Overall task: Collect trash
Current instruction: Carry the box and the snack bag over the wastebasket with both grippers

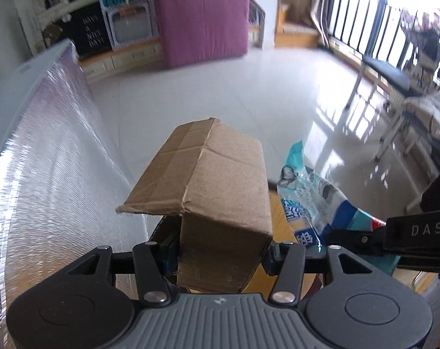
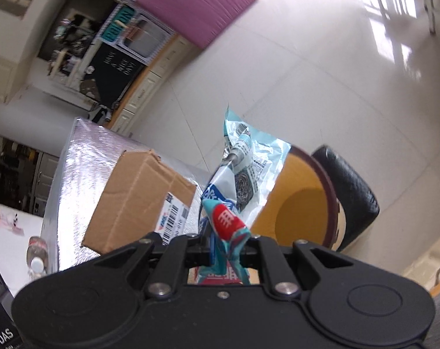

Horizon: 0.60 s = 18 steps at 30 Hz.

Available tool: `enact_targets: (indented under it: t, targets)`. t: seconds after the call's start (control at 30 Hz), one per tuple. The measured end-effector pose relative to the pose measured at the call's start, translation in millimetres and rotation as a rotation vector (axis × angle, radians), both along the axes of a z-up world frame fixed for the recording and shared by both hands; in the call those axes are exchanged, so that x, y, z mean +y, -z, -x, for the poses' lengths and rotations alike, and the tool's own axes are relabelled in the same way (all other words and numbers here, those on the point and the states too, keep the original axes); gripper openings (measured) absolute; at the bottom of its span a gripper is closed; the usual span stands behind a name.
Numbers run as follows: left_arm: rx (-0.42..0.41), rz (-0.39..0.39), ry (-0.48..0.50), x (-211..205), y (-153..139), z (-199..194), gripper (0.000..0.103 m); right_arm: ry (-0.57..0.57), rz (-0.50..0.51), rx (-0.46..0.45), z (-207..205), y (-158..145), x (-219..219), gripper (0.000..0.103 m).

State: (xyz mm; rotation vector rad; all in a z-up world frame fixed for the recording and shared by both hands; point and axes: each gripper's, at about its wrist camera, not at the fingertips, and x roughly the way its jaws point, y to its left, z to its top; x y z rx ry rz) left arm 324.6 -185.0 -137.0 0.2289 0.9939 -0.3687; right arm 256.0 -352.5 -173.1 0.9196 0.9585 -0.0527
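Clamped on a cardboard box (image 1: 220, 203) by the left gripper (image 1: 220, 250), jaws half apart to span it; pinched flat on a plastic wrapper (image 2: 243, 174) by the right gripper (image 2: 224, 250); carried side by side, likely binward, over a yellow stool (image 2: 301, 203).

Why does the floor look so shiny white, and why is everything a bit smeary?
Left wrist view: window light glares off the floor, with railing shadows at right; the silver sheet streaks with blur, the cardboard box stays sharp. Right wrist view: tilted, fisheye-bent, floor washed out, purple mat blurred, wrapper fairly sharp.
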Motion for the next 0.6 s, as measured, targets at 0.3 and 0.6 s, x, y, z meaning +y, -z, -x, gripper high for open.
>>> enact_targets:
  t: [0.3, 0.6]
  targets:
    - [0.230, -0.010, -0.074, 0.7, 70.4, -28.8, 0.054, -0.019, -0.054, 0.168, -27.4, 54.3, 3.4, 0.011]
    - [0.424, 0.012, -0.158, -1.6, 129.8, -47.4, 0.054, -0.099, -0.073, 0.355, -61.1, 105.0, 10.5, 0.011]
